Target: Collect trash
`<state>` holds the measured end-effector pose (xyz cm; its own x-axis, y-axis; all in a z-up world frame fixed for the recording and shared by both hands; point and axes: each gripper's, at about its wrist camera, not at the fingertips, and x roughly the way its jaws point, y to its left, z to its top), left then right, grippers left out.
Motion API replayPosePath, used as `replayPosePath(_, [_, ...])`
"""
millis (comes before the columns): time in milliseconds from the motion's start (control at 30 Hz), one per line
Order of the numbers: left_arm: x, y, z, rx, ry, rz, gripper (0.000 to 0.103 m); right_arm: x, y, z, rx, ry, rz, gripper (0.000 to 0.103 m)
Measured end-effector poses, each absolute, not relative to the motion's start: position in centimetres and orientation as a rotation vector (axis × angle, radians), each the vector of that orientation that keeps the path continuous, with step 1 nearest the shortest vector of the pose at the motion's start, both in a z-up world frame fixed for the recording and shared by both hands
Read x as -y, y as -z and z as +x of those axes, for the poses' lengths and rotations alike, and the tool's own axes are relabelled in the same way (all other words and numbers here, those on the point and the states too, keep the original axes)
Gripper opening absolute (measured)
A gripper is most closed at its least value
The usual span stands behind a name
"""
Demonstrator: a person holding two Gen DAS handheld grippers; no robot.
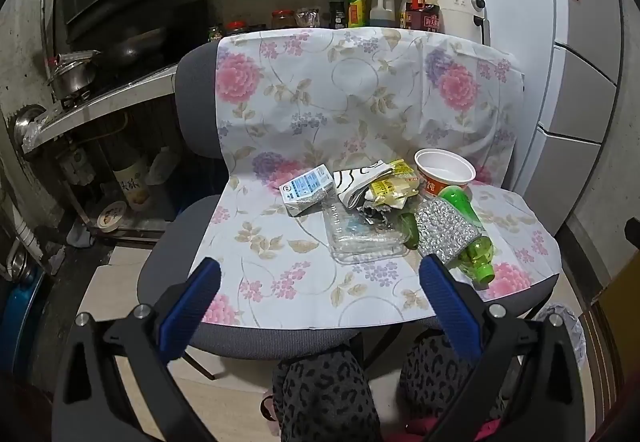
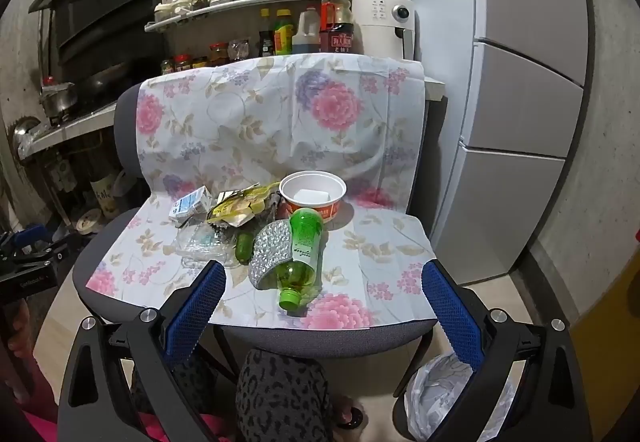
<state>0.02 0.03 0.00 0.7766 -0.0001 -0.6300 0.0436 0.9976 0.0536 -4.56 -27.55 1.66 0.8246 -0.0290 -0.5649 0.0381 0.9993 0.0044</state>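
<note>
On the cloth-draped chair [image 2: 256, 338] | trash pile: green bottle [image 2: 303, 262] lies in front of paper bowl [image 2: 313, 194] | my left gripper [image 1: 320, 282] and right gripper [image 2: 322, 282] hover before chair, jaws wide, empty

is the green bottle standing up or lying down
Lying down. The green bottle rests on its side on the floral cloth, its cap toward the chair's front edge and its base near the paper bowl.
</note>
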Motion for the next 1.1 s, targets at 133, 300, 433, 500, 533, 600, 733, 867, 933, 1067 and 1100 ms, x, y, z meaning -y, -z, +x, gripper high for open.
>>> replayPosePath(133, [0.0,0.0,-0.1,-0.675,0.023,0.066,0.097,27.6,-1.8,-4.8,-0.604,0.034,0.018,0.097])
replayPosePath(300, [-0.1,0.0,-0.1,-0.678,0.022,0.064,0.097,28.1,-1.3,-4.5,-0.602,0.043,0.012,0.097])
replayPosePath(433, [-0.1,0.0,0.0,-0.680,0.022,0.064,0.097,28.2,-1.3,-4.3,-0.615,0.041,0.023,0.097])
replayPosePath(500, [-0.2,0.0,0.1,-0.680,0.021,0.064,0.097,28.2,-1.4,-4.3,-0.615,0.042,0.021,0.097])
replayPosePath(533, [-0.1,0.0,0.0,-0.680,0.023,0.065,0.097,28.2,-1.4,-4.4,-0.615,0.042,0.023,0.097])
replayPosePath(600, [-0.1,0.0,0.0,-0.679,0.023,0.066,0.097,28.2,-1.4,-4.3,-0.616,0.040,0.027,0.097])
replayPosePath(733, [-0.1,0.0,0.0,-0.680,0.023,0.066,0.097,28.2,-1.4,-4.3,-0.620,0.041,0.027,0.097])
replayPosePath(867, [-0.1,0.0,0.0,-0.680,0.023,0.066,0.097,28.1,-1.4,-4.3,-0.621,0.041,0.033,0.097])
replayPosePath(933, [-0.1,0.0,0.0,-0.680,0.023,0.066,0.097,28.2,-1.3,-4.3,-0.623,0.041,0.033,0.097])
replayPosePath(1067, [-0.1,0.0,0.0,-0.679,0.023,0.065,0.097,28.2,-1.3,-4.2,-0.625,0.039,0.035,0.097])
replayPosePath(1100, [-0.1,0.0,0.0,-0.680,0.024,0.066,0.097,28.2,-1.3,-4.2,-0.625,0.039,0.036,0.097])
